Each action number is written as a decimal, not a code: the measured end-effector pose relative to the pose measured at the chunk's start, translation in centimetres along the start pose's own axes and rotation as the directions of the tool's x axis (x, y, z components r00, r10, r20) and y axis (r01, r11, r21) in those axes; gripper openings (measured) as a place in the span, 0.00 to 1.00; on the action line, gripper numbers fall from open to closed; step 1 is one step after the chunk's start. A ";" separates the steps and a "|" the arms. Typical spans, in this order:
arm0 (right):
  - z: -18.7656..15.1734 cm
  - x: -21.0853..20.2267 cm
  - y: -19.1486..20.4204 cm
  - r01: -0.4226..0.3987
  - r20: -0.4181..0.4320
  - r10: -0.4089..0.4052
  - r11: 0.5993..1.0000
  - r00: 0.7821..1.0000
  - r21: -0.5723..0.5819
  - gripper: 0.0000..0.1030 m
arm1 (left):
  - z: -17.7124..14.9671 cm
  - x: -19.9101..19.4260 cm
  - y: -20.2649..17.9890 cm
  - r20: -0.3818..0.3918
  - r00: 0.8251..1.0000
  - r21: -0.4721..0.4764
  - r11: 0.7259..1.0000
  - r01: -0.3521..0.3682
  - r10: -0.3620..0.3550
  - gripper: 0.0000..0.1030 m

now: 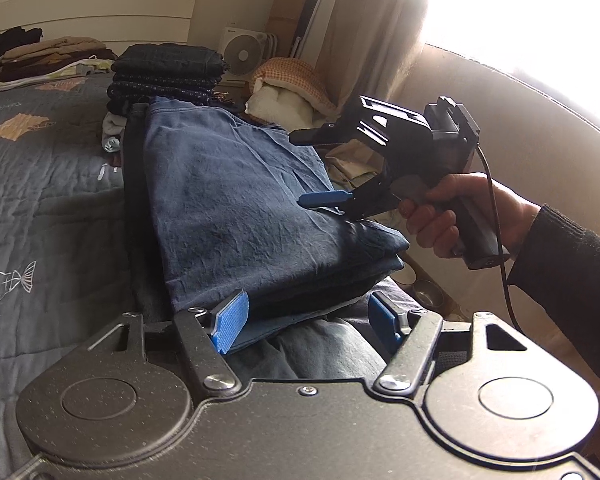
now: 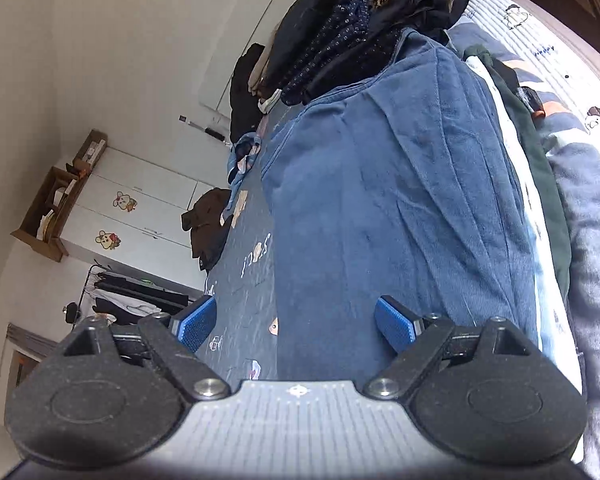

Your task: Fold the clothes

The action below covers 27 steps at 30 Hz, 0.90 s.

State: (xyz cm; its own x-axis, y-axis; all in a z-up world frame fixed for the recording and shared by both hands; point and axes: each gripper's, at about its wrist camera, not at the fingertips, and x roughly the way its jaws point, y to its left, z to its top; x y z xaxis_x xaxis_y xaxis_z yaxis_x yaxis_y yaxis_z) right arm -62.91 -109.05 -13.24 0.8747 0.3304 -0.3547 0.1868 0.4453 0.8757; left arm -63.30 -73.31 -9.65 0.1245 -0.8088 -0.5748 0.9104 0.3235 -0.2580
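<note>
1. The blue garment [image 1: 236,208] is lying folded in layers across the middle of the left wrist frame, on the grey quilt [image 1: 40,184].
2. The left gripper [image 1: 308,320] is sitting with fingers spread at the bottom centre, straddling the fold's near edge and pinching nothing.
3. The right gripper [image 1: 324,168], at right centre, is hovering released above the cloth.
4. Risk: a finger catching only the top layer is likely dragging the fold open; a sideways shove is threatening the dark stack [image 1: 168,72] at upper centre.
5. The right wrist view is showing the garment [image 2: 396,184] filling its centre and more clothes [image 2: 540,152] along its right edge, hidden from the other view.
</note>
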 end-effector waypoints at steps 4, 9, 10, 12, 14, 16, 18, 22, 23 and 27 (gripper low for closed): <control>0.1 -0.4 -0.2 -0.010 -0.024 0.009 1.000 1.000 -0.024 0.82 | 0.3 0.4 0.5 -0.006 1.000 0.001 1.000 0.007 -0.007 0.64; 2.5 -2.6 1.3 0.017 0.028 -0.015 0.997 1.000 -0.076 0.85 | 0.9 0.6 0.8 -0.004 1.000 -0.005 1.000 0.016 -0.017 0.64; 3.4 -2.5 1.5 0.017 0.038 -0.014 0.997 0.999 -0.081 0.85 | 1.0 0.7 0.8 -0.003 1.000 -0.005 1.000 0.017 -0.017 0.64; 5.4 -1.7 1.6 0.022 0.054 -0.018 0.997 0.998 -0.078 0.87 | 1.2 0.7 0.9 -0.002 1.000 -0.004 1.000 0.012 -0.012 0.64; 7.4 -0.9 1.6 0.027 0.071 -0.021 0.997 0.997 -0.076 0.88 | 1.5 0.9 1.0 -0.005 1.000 -0.005 1.000 0.009 -0.009 0.64; 8.9 0.6 1.0 0.048 0.071 -0.044 0.997 0.997 -0.057 0.88 | 1.7 0.9 1.3 -0.005 1.000 -0.013 1.000 0.003 -0.003 0.64; 9.9 2.1 -0.1 0.069 0.057 -0.067 0.997 0.996 -0.036 0.88 | 1.8 1.0 1.6 -0.008 1.000 -0.019 1.000 -0.005 0.005 0.64; 10.5 3.2 -1.2 0.120 0.046 -0.118 0.992 0.992 -0.044 0.87 | 2.0 1.3 2.1 -0.019 1.000 -0.026 0.999 -0.021 0.020 0.64; 10.5 3.1 -1.1 0.128 0.049 -0.125 0.991 0.991 -0.051 0.87 | 2.1 1.4 2.2 -0.023 0.999 -0.024 0.999 -0.024 0.024 0.64; 10.4 2.7 -0.4 0.158 0.063 -0.153 0.984 0.986 -0.079 0.86 | 2.3 1.7 2.1 -0.031 0.999 -0.023 0.999 -0.034 0.033 0.64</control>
State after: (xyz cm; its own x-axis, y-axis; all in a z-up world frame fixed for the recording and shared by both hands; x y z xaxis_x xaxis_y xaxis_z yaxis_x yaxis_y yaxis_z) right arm -55.96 -117.00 -11.16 0.8621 0.2054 -0.4633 0.2868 0.5560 0.7801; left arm -60.27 -75.14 -9.34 0.1418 -0.7819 -0.6071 0.8962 0.3618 -0.2566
